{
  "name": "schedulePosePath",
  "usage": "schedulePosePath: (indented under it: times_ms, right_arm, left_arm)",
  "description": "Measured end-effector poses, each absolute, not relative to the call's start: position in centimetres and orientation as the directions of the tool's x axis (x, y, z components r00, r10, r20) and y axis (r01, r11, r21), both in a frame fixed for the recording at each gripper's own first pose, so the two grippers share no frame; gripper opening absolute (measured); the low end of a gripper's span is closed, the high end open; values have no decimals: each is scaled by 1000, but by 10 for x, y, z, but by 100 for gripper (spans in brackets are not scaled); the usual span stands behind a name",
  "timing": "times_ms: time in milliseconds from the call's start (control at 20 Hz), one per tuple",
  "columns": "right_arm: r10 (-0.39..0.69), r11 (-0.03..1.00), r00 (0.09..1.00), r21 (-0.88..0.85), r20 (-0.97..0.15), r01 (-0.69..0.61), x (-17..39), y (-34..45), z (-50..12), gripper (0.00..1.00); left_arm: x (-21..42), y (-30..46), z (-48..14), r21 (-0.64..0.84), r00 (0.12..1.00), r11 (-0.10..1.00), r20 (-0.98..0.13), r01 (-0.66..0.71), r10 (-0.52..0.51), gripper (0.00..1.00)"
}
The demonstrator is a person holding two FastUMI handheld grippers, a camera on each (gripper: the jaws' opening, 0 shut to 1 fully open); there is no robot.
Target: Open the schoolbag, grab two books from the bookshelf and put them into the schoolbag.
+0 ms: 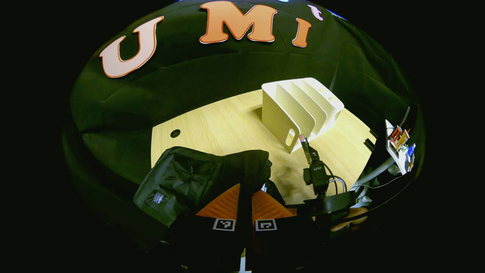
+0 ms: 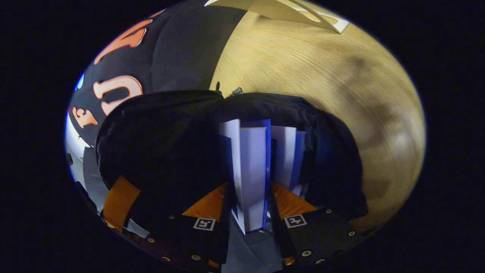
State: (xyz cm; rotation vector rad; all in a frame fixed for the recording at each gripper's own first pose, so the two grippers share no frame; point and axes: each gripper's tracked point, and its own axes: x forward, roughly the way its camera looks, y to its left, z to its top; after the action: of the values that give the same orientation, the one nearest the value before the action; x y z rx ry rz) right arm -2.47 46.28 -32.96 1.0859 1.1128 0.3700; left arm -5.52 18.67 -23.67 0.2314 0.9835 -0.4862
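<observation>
Black schoolbag (image 2: 166,144) near the wooden surface (image 2: 303,72) front edge, interior dark and unreadable, second book (image 2: 286,155) partly hidden inside; right claw (image 2: 248,212) clamped on a blue-and-white book (image 2: 252,170) at its mouth; left claw (image 1: 245,204) nearly closed, contents indiscernible; white bookshelf (image 1: 299,110) toward far edge.

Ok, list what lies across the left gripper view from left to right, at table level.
Black schoolbag → left gripper, its fingers nearly together at the bag's edge → right gripper held farther off → white bookshelf, standing farther back on the wooden table.
</observation>
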Motion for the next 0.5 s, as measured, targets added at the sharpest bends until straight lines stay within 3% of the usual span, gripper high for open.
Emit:
schedulePosePath:
  times_ms: [100,150,200,250,300,500]
  right_arm:
    - [736,487,408,841,-541,237,-27,469,-332,59]
    - [741,491,395,840,-543,231,-29,472,-328,79]
    - [741,505,383,834,-551,223,-30,473,-327,88]
    - [741,526,367,826,-563,205,-37,471,-321,77]
    - [734,555,349,811,-583,186,-45,463,-319,86]
    - [696,647,283,747,-660,151,-71,430,-327,88]
  left_arm:
    - [-55,186,-239,-25,462,866,-838,500,-291,5]
    - [-56,186,-239,-26,464,866,-836,500,-293,5]
    - [-58,185,-240,-30,463,864,-835,502,-298,5]
    - [-58,186,-240,-32,465,865,-833,501,-300,5]
    - [-59,187,-240,-39,466,864,-830,502,-308,5]
    - [-61,190,-241,-39,472,851,-819,524,-328,5]
